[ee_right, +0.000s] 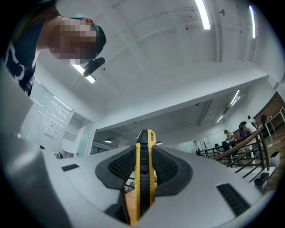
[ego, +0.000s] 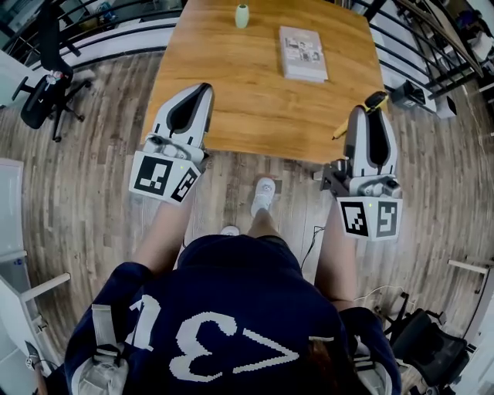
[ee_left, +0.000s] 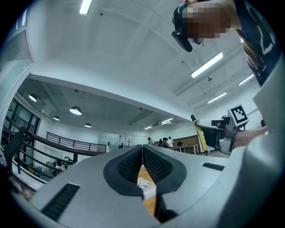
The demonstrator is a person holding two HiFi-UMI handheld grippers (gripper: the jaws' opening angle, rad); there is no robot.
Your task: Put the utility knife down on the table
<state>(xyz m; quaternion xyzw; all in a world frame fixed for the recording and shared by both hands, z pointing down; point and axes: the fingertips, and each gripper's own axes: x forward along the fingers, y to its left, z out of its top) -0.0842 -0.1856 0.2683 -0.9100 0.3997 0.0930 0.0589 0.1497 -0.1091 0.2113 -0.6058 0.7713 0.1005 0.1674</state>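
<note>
At the far left an office chair (ego: 42, 92) is standing on the plank floor (ego: 93, 216), well apart from the bench (ego: 255, 116). The left gripper (ego: 202, 89) is hovering over the bench's near left edge, pointing away from the person. In the left gripper view its dark ribbed pads (ee_left: 129, 164) are pressing together at their tips with nothing between them, and a strip of wood is showing through the gap lower down. Far back on the bench a small pale green container (ego: 242, 15) is standing upright. To its right a book (ego: 302, 52) is lying flat, well apart from both grippers. Below the bench edge, between the two arms, the person's shoe (ego: 263, 194) is resting on the floor. The right gripper (ego: 369, 108) is reaching over the bench's near right corner and clenching the utility knife (ee_right: 144, 178). In the right gripper view the yellow and black handle is running lengthwise between the pads, squeezed on both sides, its end sticking out past the jaw tips. In the head view the knife is slanting across that corner, one yellow end poking out at the gripper's left; whether it is touching the wood I cannot tell
</note>
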